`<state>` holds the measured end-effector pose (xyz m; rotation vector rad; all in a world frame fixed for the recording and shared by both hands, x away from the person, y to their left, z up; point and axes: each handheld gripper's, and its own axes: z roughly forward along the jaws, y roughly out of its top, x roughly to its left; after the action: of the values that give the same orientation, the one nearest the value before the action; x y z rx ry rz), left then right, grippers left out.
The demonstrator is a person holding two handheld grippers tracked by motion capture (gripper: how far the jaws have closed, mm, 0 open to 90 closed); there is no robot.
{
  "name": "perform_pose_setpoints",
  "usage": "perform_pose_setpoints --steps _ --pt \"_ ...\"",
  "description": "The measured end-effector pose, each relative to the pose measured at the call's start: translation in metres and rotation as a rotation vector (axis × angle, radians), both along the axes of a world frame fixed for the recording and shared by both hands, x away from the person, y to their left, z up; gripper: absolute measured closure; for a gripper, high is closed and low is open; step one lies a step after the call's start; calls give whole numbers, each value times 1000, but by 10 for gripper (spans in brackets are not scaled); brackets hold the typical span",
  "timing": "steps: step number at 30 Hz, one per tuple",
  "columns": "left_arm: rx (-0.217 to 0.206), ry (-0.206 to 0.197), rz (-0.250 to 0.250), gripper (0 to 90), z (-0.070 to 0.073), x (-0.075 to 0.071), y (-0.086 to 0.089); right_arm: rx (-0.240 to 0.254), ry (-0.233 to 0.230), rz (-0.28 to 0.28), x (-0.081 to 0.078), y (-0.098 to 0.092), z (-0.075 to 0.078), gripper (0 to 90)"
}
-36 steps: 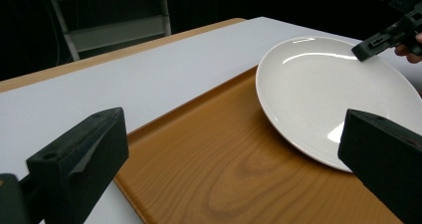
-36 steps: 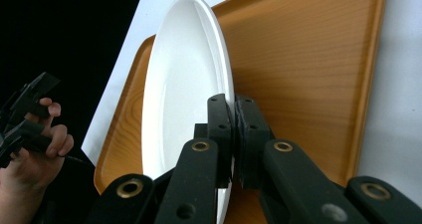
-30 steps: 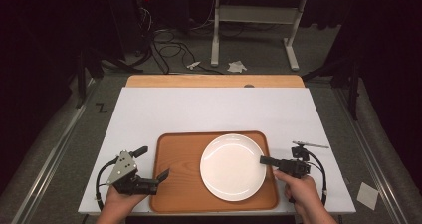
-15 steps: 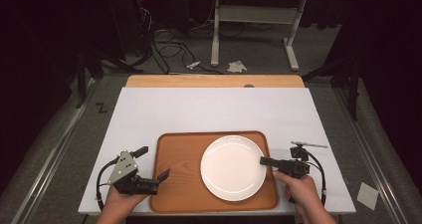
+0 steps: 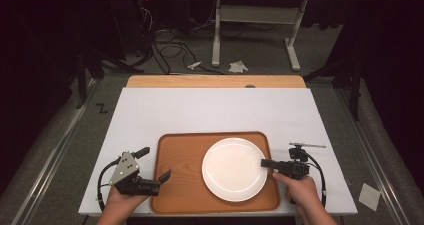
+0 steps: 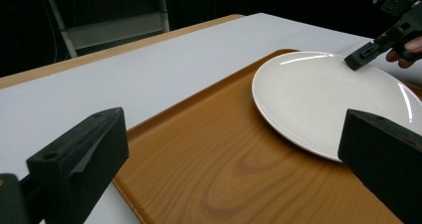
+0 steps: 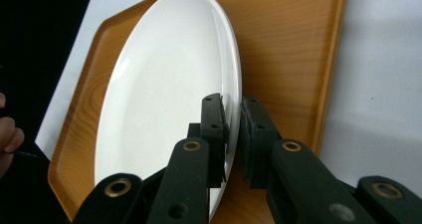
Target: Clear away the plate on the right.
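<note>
Landmark for all positions: the tray (image 5: pixel 182 185).

Table (image 5: pixel 215 110): flat white matte top, rectangular, with a strip of pale wood along its far edge beyond the tray. The surface looks smooth and unmarked.

Tray: rectangular with rounded corners, brown wood-grain finish, low raised lip. It lies at the near edge of the table, flat.

Plate (image 5: pixel 234 169): round, white, glossy, shallow with a thin upturned rim; probably glazed ceramic, so hard and slippery. It rests on the right half of the tray, its rim close to the tray's right lip.

Right gripper (image 5: pixel 266 162): at the tray's right side, reaching in over the lip. The right gripper view shows its two black jaws drawn close on the plate's rim, one pad above and one below, pinching it.

Left gripper (image 5: pixel 164 176): at the tray's left edge, jaws spread wide with nothing between them, tips over the bare left part of the tray, well apart from the plate.

Progress, as a judgement: the plate appears grasped but not yet raised; it still sits flat on the tray. Lifting and moving it remain. The left gripper has no part in the hold at present. The thin, glossy rim suggests a risk of slipping if the plate tilts.
</note>
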<state>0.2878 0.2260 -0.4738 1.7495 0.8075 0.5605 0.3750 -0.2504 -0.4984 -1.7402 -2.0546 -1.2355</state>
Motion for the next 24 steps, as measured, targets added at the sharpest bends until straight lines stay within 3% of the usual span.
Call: perform_pose_setpoints --steps 19,24 --pt "4 -1 -1 3 0 0 -1 -115 1 7 -1 8 -1 800" --pt "4 -1 -2 3 0 0 -1 -172 -26 25 -2 12 -1 776"
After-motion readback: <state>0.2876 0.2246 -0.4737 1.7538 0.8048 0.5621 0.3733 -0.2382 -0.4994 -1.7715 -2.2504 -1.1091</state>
